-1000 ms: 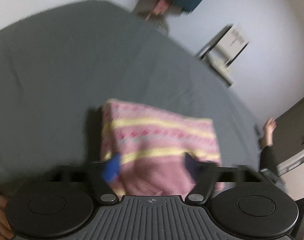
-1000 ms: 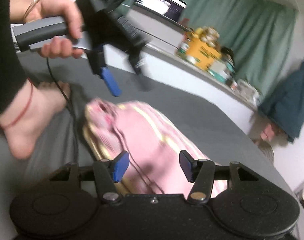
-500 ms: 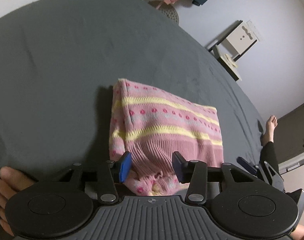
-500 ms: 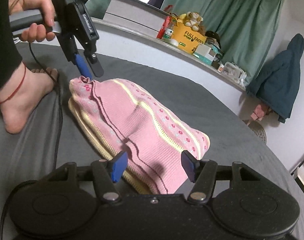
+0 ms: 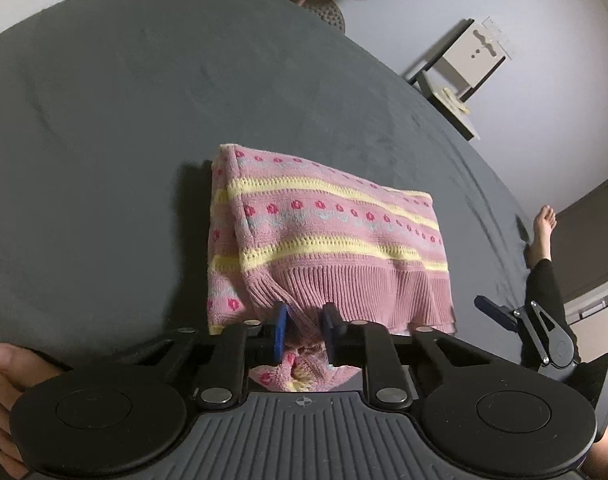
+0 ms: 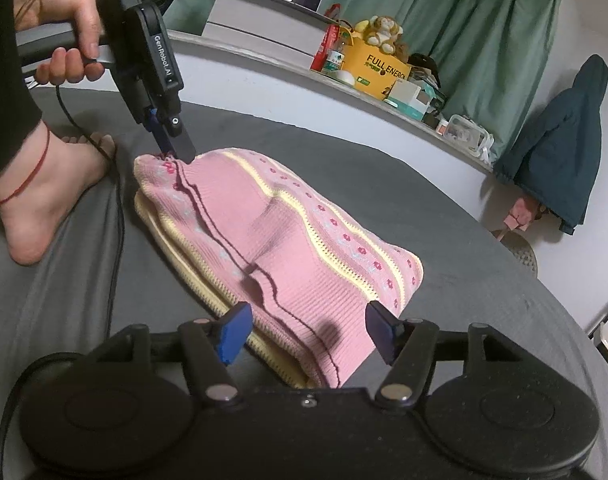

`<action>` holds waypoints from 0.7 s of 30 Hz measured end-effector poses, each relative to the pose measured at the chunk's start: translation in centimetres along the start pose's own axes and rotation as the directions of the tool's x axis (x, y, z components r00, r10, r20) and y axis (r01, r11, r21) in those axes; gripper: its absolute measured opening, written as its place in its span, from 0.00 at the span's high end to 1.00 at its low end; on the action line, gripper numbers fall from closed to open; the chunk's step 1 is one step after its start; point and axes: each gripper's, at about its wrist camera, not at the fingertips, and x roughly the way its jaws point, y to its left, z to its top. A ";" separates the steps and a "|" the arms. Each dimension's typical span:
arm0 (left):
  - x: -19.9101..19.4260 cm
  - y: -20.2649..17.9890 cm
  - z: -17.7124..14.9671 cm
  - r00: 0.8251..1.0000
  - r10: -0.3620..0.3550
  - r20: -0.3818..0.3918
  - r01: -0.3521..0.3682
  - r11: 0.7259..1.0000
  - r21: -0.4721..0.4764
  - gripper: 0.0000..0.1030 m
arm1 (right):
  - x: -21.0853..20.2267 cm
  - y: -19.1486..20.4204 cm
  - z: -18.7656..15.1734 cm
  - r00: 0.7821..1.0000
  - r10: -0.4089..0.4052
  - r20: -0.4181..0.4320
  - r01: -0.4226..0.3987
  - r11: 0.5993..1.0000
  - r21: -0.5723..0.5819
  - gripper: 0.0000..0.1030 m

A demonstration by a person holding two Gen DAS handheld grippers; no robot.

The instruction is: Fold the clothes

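A folded pink knit sweater (image 5: 328, 236) with yellow stripes and red flowers lies on the dark grey bed (image 5: 124, 120). My left gripper (image 5: 304, 330) is shut on the sweater's ribbed near corner. In the right wrist view the left gripper (image 6: 172, 144) pinches the far corner of the sweater (image 6: 272, 232). My right gripper (image 6: 308, 330) is open, its blue pads either side of the sweater's near edge, just above it. The right gripper also shows at the right edge of the left wrist view (image 5: 500, 312).
A bare foot (image 6: 44, 196) and a black cable (image 6: 116, 248) rest on the bed left of the sweater. A shelf (image 6: 384, 92) with boxes, a laptop and a plush toy runs behind. A dark jacket (image 6: 560, 148) hangs at the right. Another foot (image 5: 542, 232) lies at the bed's edge.
My left gripper has come down onto the sweater's corner and closed on it. My right gripper has stayed open near the opposite edge, moving slightly closer.
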 end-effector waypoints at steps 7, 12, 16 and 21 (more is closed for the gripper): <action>-0.1 1.1 -0.5 0.999 -0.052 0.017 0.053 0.992 -0.112 0.86 | 0.0 -0.1 -0.1 1.000 -0.001 -0.002 0.001 1.000 -0.004 0.39; 0.1 1.4 -0.4 1.000 -0.021 0.019 0.023 0.987 -0.158 0.76 | 0.2 0.1 -0.2 1.000 0.005 -0.006 -0.005 1.000 -0.009 0.39; 0.3 1.8 -0.3 1.000 0.007 0.028 -0.002 0.982 -0.189 0.76 | 0.0 0.3 -0.1 1.000 0.010 -0.003 -0.010 1.000 -0.016 0.38; 1.2 1.4 -0.4 1.000 0.017 0.018 -0.014 0.988 -0.157 0.76 | 0.0 0.4 -0.2 1.000 0.016 -0.002 -0.016 1.000 -0.023 0.38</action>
